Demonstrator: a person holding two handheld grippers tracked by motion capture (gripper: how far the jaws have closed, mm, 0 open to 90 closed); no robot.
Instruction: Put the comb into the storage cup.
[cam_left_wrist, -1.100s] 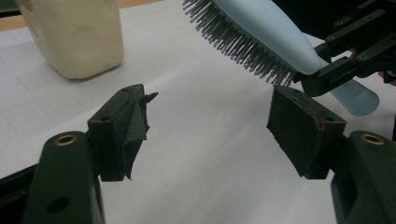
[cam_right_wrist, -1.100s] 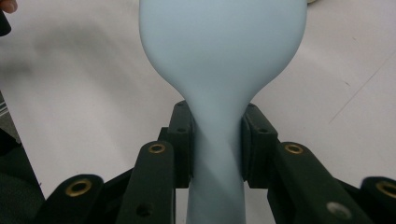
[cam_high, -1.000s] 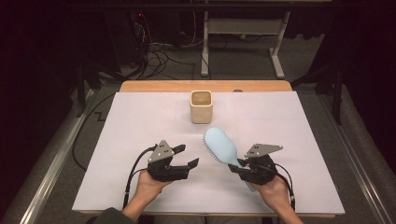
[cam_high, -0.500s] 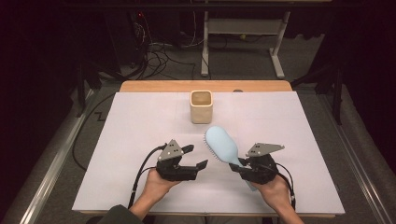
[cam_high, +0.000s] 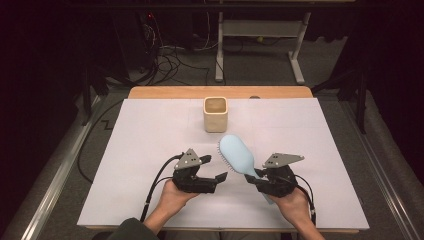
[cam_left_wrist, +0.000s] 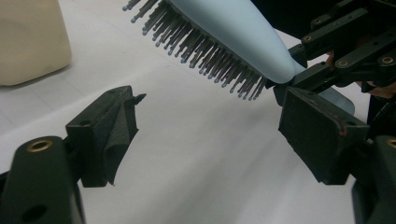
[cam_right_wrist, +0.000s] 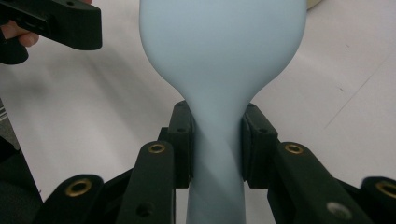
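The right gripper (cam_high: 256, 181) grasps a pale blue brush (cam_high: 238, 156) by its neck, jaws clenched on both sides of the handle (cam_right_wrist: 215, 154). The brush head is lifted off the white surface (cam_high: 140, 135), bristles (cam_left_wrist: 210, 56) facing down and left. The left gripper (cam_high: 220, 179) sits just beside it, jaws released and empty. A beige cup (cam_high: 215, 114) stands farther back, apart from both.

Light blue hairbrush (cam_high: 237, 155), oval paddle head, smooth back up, dark blue-tipped bristles (cam_left_wrist: 205, 51) facing down-left, lifted off the white surface, tilted, head toward frame centre of the high view, handle (cam_right_wrist: 215, 158) running to lower right, clamped at its narrow neck
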